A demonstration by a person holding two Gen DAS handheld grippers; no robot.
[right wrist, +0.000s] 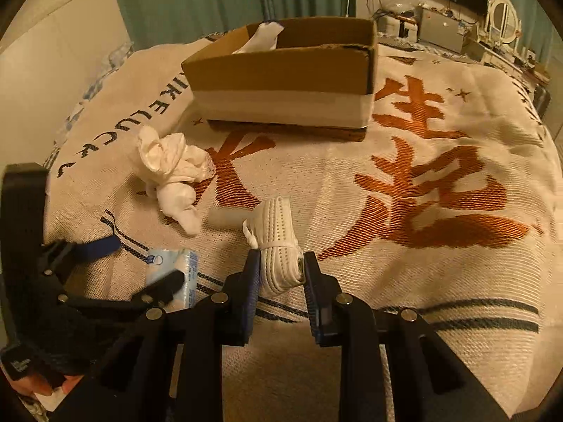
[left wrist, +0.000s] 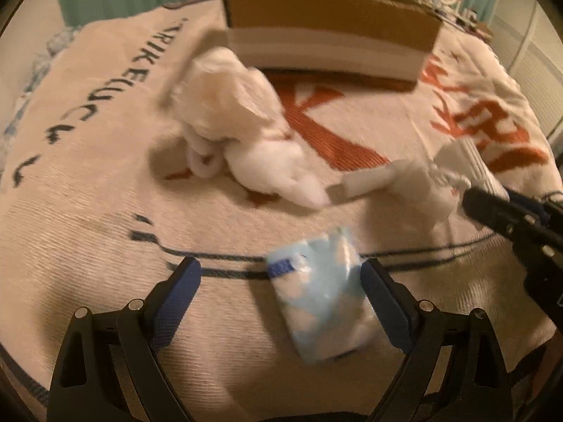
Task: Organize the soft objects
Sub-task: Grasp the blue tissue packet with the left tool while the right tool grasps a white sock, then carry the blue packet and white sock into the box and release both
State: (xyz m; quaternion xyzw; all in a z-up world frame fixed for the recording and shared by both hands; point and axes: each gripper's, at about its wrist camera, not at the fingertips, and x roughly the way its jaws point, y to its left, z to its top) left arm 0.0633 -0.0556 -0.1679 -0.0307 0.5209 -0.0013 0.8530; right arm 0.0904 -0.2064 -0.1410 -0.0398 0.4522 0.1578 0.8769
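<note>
You are working over a woven blanket [right wrist: 404, 263] printed with orange characters, and nearest to you your right gripper [right wrist: 281, 270] is pinching a rolled white belt [right wrist: 278, 246], its jaws drawn in against both sides of the roll's near end while the far end is resting on the blanket. The webbing looks light, stiff across its stitched width but springy, so you are probably best squeezing across the coil where the wraps stack, or the loose tail may unwind. Your left gripper [left wrist: 281, 270] is hovering with its jaws spread wide, and the blue tissue pack [left wrist: 323, 295] is lying between them, close to the right-hand finger; whether that finger is touching it I cannot tell through the blur. The pack should be light and squashy with a slick film wrapper, so take it across its short sides, mid-length. Farther out, a bundle of crumpled white cloth [right wrist: 172, 172] is lying well apart from both tools; it is limp, so grab deep into the bulk. Beyond it the cardboard box [right wrist: 281, 81] is standing open with something white already poking out.
</note>
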